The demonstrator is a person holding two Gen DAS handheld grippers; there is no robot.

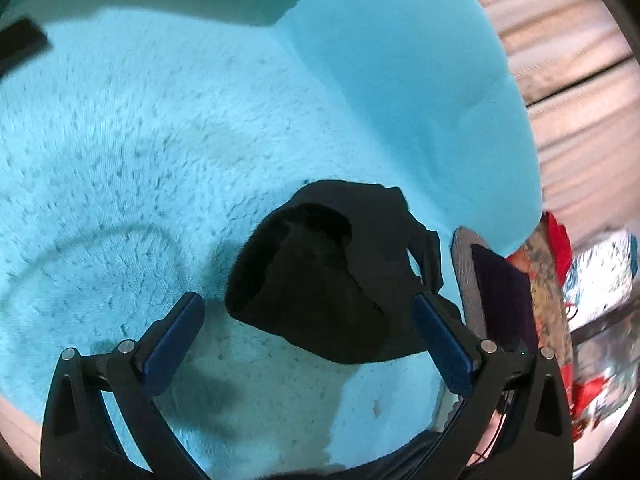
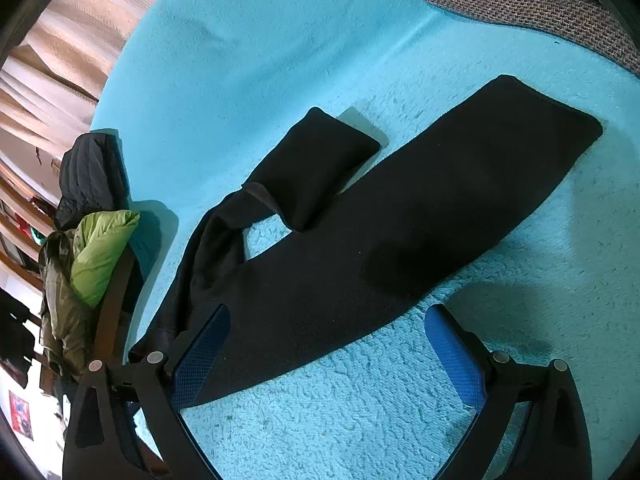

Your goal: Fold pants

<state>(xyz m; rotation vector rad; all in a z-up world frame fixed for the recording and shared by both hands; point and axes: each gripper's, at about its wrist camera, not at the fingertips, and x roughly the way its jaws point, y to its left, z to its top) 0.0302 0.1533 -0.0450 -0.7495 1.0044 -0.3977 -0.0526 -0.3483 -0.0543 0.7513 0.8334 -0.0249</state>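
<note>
Item: black pants [image 2: 400,216], laid on the turquoise fleece blanket [image 2: 360,420]; one leg is stretched flat, the other is doubled back on itself beside it. Left gripper [image 1: 308,320]: fingers spread wide, nothing held, a bunched cuff just ahead, possibly brushed by one pad. Right gripper [image 2: 324,344]: fingers wide, empty, over the pants' near edge. Handling: the doubled leg is best straightened before any fold is made.

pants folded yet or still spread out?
Mostly spread. In the right wrist view the black pants lie on the turquoise blanket with one leg stretched long; the other leg is doubled back. No tidy fold.
</note>
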